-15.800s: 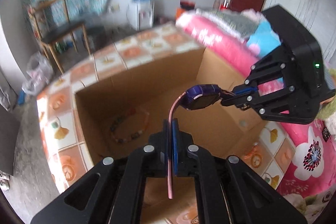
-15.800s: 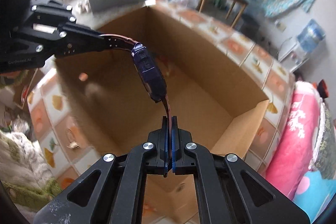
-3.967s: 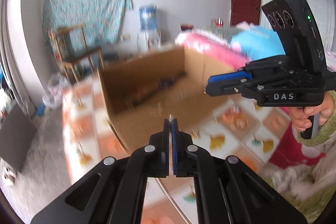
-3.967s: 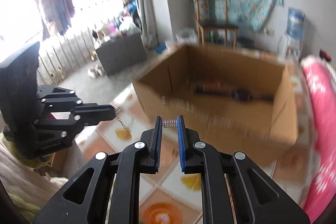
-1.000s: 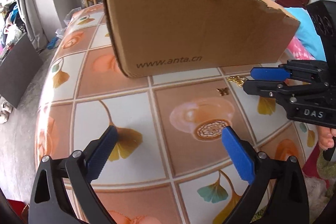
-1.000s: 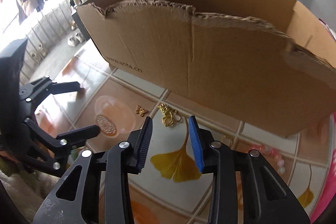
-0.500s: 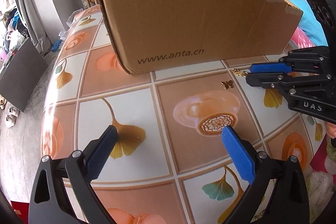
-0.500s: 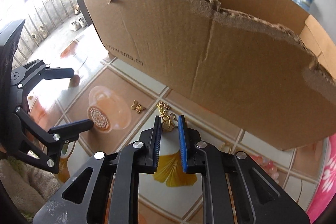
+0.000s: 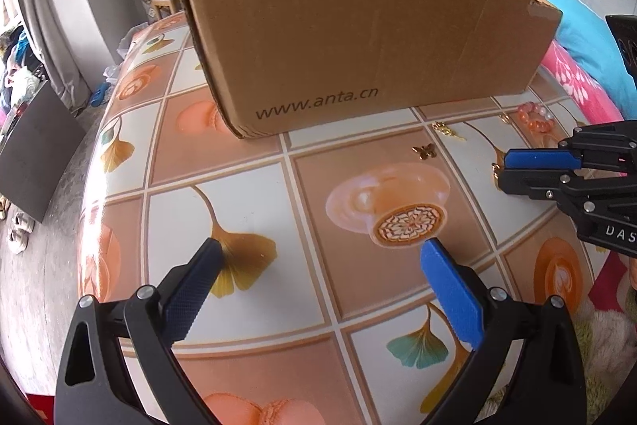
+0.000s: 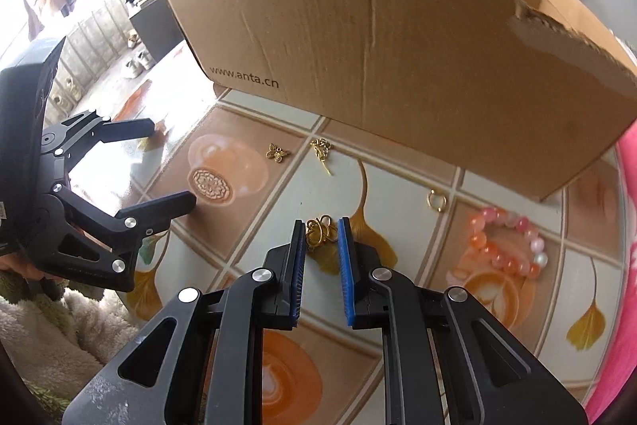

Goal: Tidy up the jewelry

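Left wrist view: left gripper (image 9: 318, 253) sits low in frame with jaws spread wide and nothing between them, over a tablecloth (image 9: 247, 194) printed with ginkgo leaves and coffee cups. A cardboard box (image 9: 358, 34) stands at 12 o'clock, with "www.anta.cn" printed on its near wall and its top edge torn. Right gripper (image 9: 503, 168) comes in from 3 o'clock, jaws narrow, with a bit of gold showing at the tips; white letters "DAS" read on its body. Gold butterfly charm (image 9: 424, 151) lies on the cloth at about 1 o'clock, just left of the right gripper's tips. Small gold chain piece (image 9: 448, 130) lies nearer the box, and a pink bead bracelet (image 9: 535, 118) lies at 2 o'clock close to the box corner.

Right wrist view: right gripper (image 10: 322, 230) has jaws narrow, and they have just been closing; a gold wire ornament (image 10: 318, 232) sits between the blue pads and looks pinched at both sides. Box (image 10: 398, 58) fills 12 o'clock, with the same "www.anta.cn" print at its lower left. Butterfly charm (image 10: 277, 152) and chain piece (image 10: 322, 151) lie ahead at 11 to 12 o'clock, apart from each other. Small gold ring (image 10: 436, 200) lies at 1 o'clock, bracelet (image 10: 505, 241) at 2 to 3 o'clock. Left gripper (image 10: 171, 166) stands at 9 o'clock, wide open, empty. A hand's fuzzy sleeve (image 10: 59, 329) shows at 8 o'clock.
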### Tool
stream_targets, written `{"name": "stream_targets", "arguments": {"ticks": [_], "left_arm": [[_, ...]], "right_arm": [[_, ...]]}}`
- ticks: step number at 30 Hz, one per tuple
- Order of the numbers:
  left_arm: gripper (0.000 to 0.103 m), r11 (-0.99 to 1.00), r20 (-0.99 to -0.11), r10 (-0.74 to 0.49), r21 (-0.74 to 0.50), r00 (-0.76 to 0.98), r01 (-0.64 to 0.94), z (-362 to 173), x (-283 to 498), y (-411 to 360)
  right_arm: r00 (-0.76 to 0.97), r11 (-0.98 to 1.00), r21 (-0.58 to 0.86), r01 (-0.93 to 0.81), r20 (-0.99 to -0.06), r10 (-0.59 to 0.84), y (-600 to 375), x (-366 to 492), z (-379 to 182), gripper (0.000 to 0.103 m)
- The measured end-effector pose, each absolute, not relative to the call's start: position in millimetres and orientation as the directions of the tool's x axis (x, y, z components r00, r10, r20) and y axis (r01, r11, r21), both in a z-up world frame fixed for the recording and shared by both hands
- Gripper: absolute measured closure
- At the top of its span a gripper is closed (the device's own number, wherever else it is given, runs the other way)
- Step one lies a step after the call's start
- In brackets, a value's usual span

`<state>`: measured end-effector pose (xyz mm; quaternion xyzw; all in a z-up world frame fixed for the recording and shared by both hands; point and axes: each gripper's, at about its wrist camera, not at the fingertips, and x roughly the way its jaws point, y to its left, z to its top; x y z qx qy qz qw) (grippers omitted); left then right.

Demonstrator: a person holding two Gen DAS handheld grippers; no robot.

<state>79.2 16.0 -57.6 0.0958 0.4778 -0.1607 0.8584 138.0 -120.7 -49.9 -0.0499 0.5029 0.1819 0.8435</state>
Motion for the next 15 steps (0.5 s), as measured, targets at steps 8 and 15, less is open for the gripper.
{"name": "stream_targets", "arguments": {"ticks": [8,15], "left_arm": [[0.015,0.900,-0.780,-0.298,-0.038,0.550,0.435,-39,81,3],[0.054,0.865,-0.765,-0.375,-0.084,0.524,0.495,-40,93,-11]], "right_arm": [[0.464,0.946,0.108,-0.306,-0.851,0.247,-139,121,-50,0.089],[0.479,0.951,0.118,-0.285,-0.842,0.248,-143,116,-49,0.089]]}}
